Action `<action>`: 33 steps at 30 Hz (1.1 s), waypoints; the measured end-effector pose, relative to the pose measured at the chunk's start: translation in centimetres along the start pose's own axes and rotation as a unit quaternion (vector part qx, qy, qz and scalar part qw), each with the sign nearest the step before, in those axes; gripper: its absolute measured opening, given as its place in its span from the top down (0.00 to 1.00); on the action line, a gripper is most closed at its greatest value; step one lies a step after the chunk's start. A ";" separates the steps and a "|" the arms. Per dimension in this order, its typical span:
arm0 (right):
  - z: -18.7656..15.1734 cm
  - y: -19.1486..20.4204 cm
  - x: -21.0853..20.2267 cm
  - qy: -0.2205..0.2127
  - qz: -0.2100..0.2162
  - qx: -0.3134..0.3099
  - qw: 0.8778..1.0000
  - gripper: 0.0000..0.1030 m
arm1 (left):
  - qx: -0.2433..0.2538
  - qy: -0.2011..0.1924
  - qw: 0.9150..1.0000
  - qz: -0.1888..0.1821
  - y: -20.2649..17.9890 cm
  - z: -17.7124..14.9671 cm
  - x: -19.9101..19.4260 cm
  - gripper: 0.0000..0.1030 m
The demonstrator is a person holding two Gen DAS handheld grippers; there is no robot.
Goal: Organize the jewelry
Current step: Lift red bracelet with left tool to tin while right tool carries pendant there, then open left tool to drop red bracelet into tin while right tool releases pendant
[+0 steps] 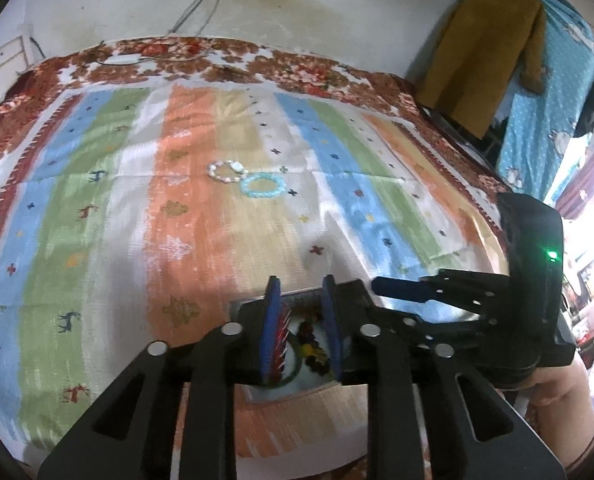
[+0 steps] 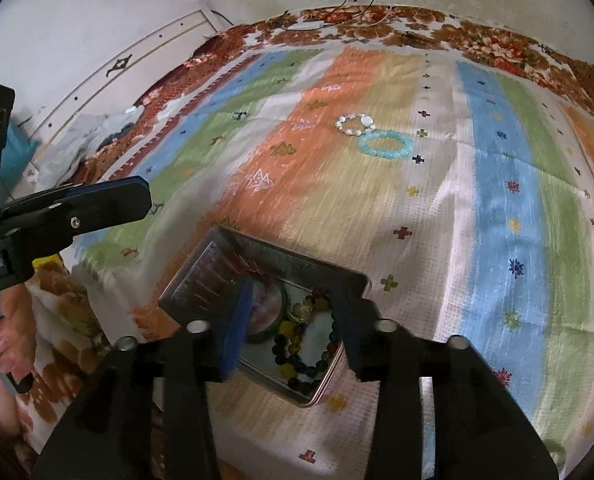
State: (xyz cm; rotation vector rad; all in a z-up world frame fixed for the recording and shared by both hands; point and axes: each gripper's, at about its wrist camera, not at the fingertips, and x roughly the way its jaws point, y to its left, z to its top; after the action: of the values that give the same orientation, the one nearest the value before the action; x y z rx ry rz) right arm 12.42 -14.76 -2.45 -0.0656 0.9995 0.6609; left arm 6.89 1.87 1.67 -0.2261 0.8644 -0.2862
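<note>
A metal tin (image 2: 339, 380) lies open on the striped cloth near the front edge, holding a dark beaded bracelet (image 2: 297, 356) and a green bangle (image 2: 269, 330). The tin also shows in the left wrist view (image 1: 253, 306) under my left gripper (image 1: 299, 288), which is open and empty just above it. My right gripper (image 2: 293, 300) is open and empty over the tin. Farther back on the cloth lie a white shell bracelet (image 1: 225, 171) (image 2: 355, 124) and a light blue bead bracelet (image 1: 263, 186) (image 2: 385, 147), touching each other.
The striped cloth (image 1: 193, 220) covers a bed with a floral blanket (image 1: 177, 56) along its far edge against a white wall. Clothes hang at the right (image 1: 497, 60). Cables (image 1: 201, 4) run down the wall.
</note>
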 end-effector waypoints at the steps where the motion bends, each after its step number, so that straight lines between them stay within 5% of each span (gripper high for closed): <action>1: 0.0 0.0 0.0 -0.001 0.000 0.001 1.000 0.59 | -0.004 -0.002 1.000 0.005 0.3 0.1 -0.1 0.75; 11: 0.4 -1.0 0.0 -0.008 -0.017 0.017 1.000 0.59 | -0.007 0.002 0.999 0.043 1.6 0.4 0.7 0.62; 28: 3.3 -3.4 1.4 -0.033 -0.106 0.014 0.994 0.48 | -0.003 0.008 0.992 0.127 4.1 3.4 4.4 0.35; 33: 4.4 -4.2 1.5 -0.051 -0.131 0.013 0.990 0.42 | -0.013 -0.025 0.988 0.150 4.7 4.6 4.3 0.31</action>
State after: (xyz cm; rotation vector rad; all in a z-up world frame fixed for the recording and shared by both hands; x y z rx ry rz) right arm 18.55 -15.91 -2.17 -0.1358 0.8821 0.4066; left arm 13.80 5.25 0.04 -0.1247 0.8407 0.0118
